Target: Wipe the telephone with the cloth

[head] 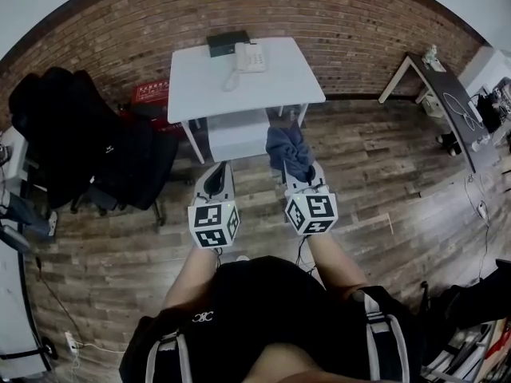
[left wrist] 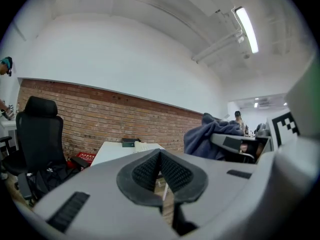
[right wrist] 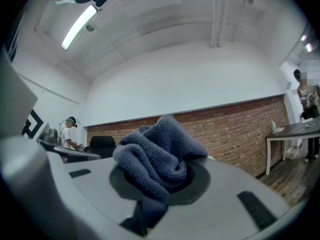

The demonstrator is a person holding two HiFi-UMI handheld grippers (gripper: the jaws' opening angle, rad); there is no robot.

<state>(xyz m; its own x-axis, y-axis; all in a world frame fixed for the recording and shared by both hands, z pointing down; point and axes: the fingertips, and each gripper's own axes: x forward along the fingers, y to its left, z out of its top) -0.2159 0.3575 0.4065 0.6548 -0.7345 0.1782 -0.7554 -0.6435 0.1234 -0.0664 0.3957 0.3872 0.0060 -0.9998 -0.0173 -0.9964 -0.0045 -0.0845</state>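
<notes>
A white telephone (head: 248,57) with a coiled cord sits near the far edge of a white table (head: 275,90) against the brick wall. My right gripper (head: 297,171) is shut on a blue-grey cloth (head: 288,152), which bunches up over its jaws (right wrist: 159,159). My left gripper (head: 215,178) is shut with nothing in it; its ribbed pads (left wrist: 172,172) meet at the tip. Both grippers hover over the wooden floor, short of the table's near edge. In the left gripper view the table (left wrist: 112,151) and the cloth (left wrist: 210,136) show ahead.
A dark box (head: 227,43) lies behind the phone. A black office chair (head: 96,146) draped with dark clothing stands left of the table, with a red crate (head: 152,94) by the wall. A second dark table (head: 447,94) stands at the right. A person (right wrist: 67,134) works at the far left.
</notes>
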